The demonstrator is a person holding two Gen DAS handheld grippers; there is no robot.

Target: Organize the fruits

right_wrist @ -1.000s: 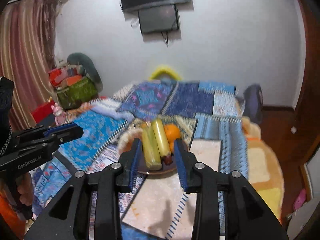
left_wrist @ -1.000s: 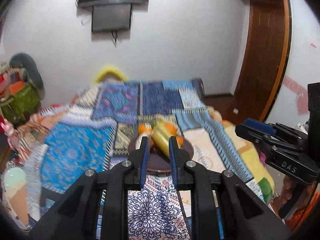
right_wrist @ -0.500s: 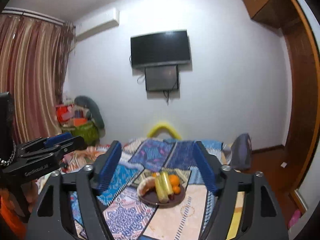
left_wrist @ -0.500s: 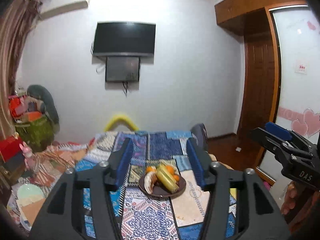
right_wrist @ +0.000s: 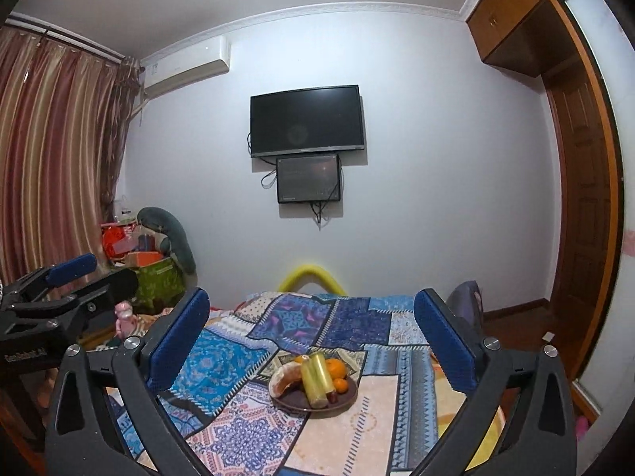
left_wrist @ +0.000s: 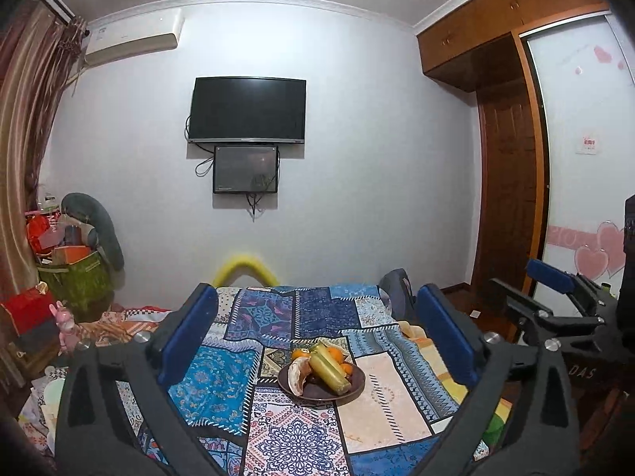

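A dark brown plate point(left_wrist: 317, 392) point(right_wrist: 293, 400) rests on the patchwork blanket point(left_wrist: 222, 380) of a bed. It holds two yellow-green sticks point(left_wrist: 329, 369) point(right_wrist: 315, 377), oranges point(left_wrist: 336, 355) point(right_wrist: 335, 369) and a pale peeled wedge point(left_wrist: 297, 375) point(right_wrist: 282, 377). My left gripper point(left_wrist: 317, 297) hangs level, well back from the plate. Its jaws are opening wide and nothing is between them. My right gripper point(right_wrist: 312, 297) is beside it, equally far back. Its jaws are opening too, with nothing between them. Each gripper shows at the edge of the other's view.
A dark TV point(left_wrist: 247, 110) and a smaller screen hang on the far wall. Boxes and soft toys point(left_wrist: 75, 261) pile up at the left, by a striped curtain point(right_wrist: 47, 150). A wooden wardrobe and door point(left_wrist: 508, 198) stand on the right. A backpack point(right_wrist: 466, 301) sits at the bed's far right.
Both grippers pulled back and up from the plate and tipped up to level. Their jaws went from nearly shut to wide apart. The plate of fruit stayed put.
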